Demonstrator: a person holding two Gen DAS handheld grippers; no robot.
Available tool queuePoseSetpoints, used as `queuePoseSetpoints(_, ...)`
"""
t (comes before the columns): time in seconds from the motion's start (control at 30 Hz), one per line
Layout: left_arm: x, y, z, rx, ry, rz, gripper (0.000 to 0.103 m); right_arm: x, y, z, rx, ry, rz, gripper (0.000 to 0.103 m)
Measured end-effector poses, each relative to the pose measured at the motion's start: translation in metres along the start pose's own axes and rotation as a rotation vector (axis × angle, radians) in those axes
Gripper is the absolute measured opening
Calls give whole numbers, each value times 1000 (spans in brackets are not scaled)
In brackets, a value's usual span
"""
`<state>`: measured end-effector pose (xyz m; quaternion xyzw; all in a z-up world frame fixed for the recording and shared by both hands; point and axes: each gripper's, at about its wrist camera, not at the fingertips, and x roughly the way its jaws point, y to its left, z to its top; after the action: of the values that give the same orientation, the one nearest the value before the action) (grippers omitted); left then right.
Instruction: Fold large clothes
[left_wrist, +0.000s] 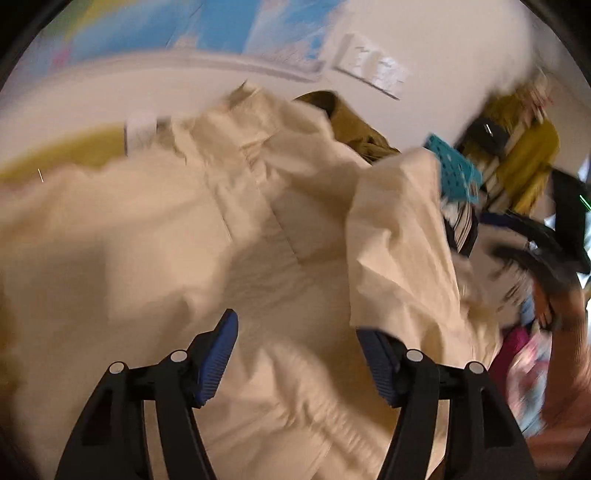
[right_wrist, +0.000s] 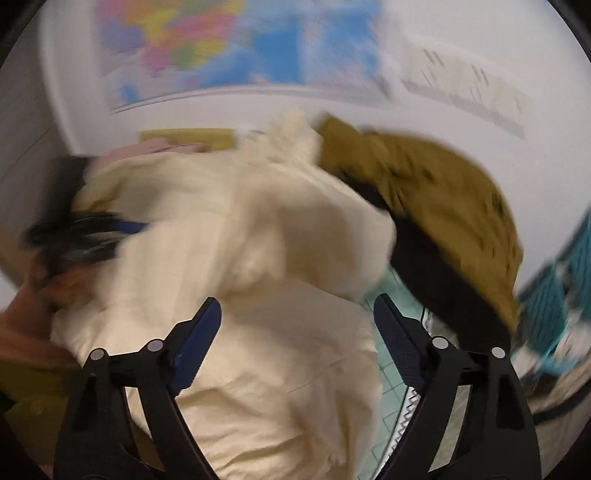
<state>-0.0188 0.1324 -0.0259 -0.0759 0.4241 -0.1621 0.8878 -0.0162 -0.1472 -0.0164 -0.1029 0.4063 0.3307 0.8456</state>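
both grippers, left gripper (left_wrist: 297, 354) and right gripper (right_wrist: 297, 343), gape above cream garment (left_wrist: 184, 229).

text: none legible | wall map (right_wrist: 236, 48) and paper sheet (left_wrist: 373, 68) (both blurred)

Garment (left_wrist: 229, 236) spread in front, filling mid view; 2nd garment (right_wrist: 443, 206) heaped behind it to the right; map (right_wrist: 229, 48) on wall behind both.
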Motion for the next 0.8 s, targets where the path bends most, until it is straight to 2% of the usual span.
queuePoseSetpoints(0.07,-23,-13,-8,95,-50,48,69,22,-19,-7,84,10,45,82)
queuePoseSetpoints(0.17,-55,-34,-19,220,-149,4,77,47,-31,-17,139,27,44,83)
queuePoseSetpoints(0.23,-61,-56,-25,318,-176,-37,80,58,-36,-18,172,28,60,87)
queuePoseSetpoints(0.3,-51,-81,-33,417,-154,-85,90,65,-44,-16,213,22,63,87)
queuePoseSetpoints(0.33,-43,-92,-37,456,-130,-87,90,68,-50,-15,250,16,86,89)
queuePoseSetpoints(0.4,-14,-112,-44,525,-48,-62,90,72,-61,-13,312,2,126,92)
queuePoseSetpoints(0.47,18,-120,-45,544,60,-19,91,79,-76,-10,387,-10,184,94)
queuePoseSetpoints(0.53,40,-121,-43,536,122,43,83,87,-90,-7,465,-21,231,95)
queuePoseSetpoints(0.6,47,-108,-34,459,162,27,46,101,-100,-3,511,-7,299,95)
queuePoseSetpoints(0.63,43,-100,-29,410,160,-7,35,105,-101,0,512,-1,302,94)
queuePoseSetpoints(0.67,33,-85,-20,334,137,-50,23,110,-101,3,505,10,314,88)
queuePoseSetpoints(0.7,21,-69,-13,259,109,-64,17,113,-102,6,500,14,333,82)
queuePoseSetpoints(0.73,10,-55,-9,202,80,-68,15,112,-104,9,515,0,352,78)
queuePoseSetpoints(0.8,-21,-8,2,24,5,-92,7,104,-111,15,534,-38,405,78)
